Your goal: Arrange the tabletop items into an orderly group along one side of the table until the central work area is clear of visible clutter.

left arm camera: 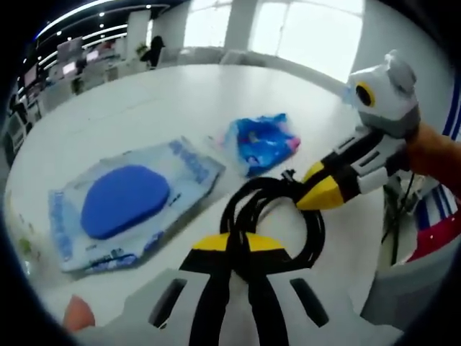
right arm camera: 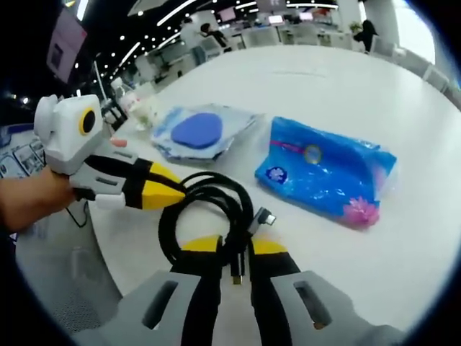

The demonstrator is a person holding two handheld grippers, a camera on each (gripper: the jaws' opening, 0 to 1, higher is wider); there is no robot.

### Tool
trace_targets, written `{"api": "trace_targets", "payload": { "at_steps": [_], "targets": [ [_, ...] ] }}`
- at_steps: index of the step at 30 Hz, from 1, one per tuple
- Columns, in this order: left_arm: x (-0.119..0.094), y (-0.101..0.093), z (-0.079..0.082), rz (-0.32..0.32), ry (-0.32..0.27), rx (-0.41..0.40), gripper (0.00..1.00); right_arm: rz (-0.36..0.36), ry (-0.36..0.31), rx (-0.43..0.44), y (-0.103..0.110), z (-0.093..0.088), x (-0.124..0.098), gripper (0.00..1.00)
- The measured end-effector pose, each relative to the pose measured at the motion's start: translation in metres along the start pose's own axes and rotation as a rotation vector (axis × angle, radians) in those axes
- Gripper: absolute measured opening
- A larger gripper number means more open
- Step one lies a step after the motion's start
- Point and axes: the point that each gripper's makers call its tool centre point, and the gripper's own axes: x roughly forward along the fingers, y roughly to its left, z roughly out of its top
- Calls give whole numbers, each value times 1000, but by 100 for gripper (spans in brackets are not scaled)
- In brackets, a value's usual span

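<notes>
Bright window glare, ceiling strip lights, soft blur, fisheye-warped edges.

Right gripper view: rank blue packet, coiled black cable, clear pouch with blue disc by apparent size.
1. blue packet, largest.
2. coiled black cable, but it lies nearest the camera, so this rank is unsure.
3. clear pouch with blue disc, smallest-looking, also farthest.

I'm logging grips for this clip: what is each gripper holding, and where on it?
Both hold the coiled black cable: the left gripper pinches one side of the loop, the right gripper the opposite side, near the plug ends.
</notes>
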Motion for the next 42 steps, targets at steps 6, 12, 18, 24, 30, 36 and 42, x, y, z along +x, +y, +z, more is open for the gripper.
{"api": "trace_targets", "payload": {
  "at_steps": [6,12,18,24,30,36,42],
  "targets": [
    [1,0,-1,3,7,6,5,3,4,4,-1,-1,2,14],
    [2,1,-1,3,-1,13,5,-3,-5,3,-2,0,3,15],
    [3,1,-1,1,-1,36,6,-5,-12,-26,-1,1,3,17],
    [2,1,-1,-2,1,53,7,-12,0,-66,-2,1,2,22],
    [1,5,0,11,-5,49,13,-14,-3,-76,-3,1,1,24],
    [0,5,-1,11,-7,49,14,-8,-5,-81,0,2,2,28],
    [-2,6,-1,13,-8,45,16,-11,-19,-80,-1,6,-1,30]
  ]
}}
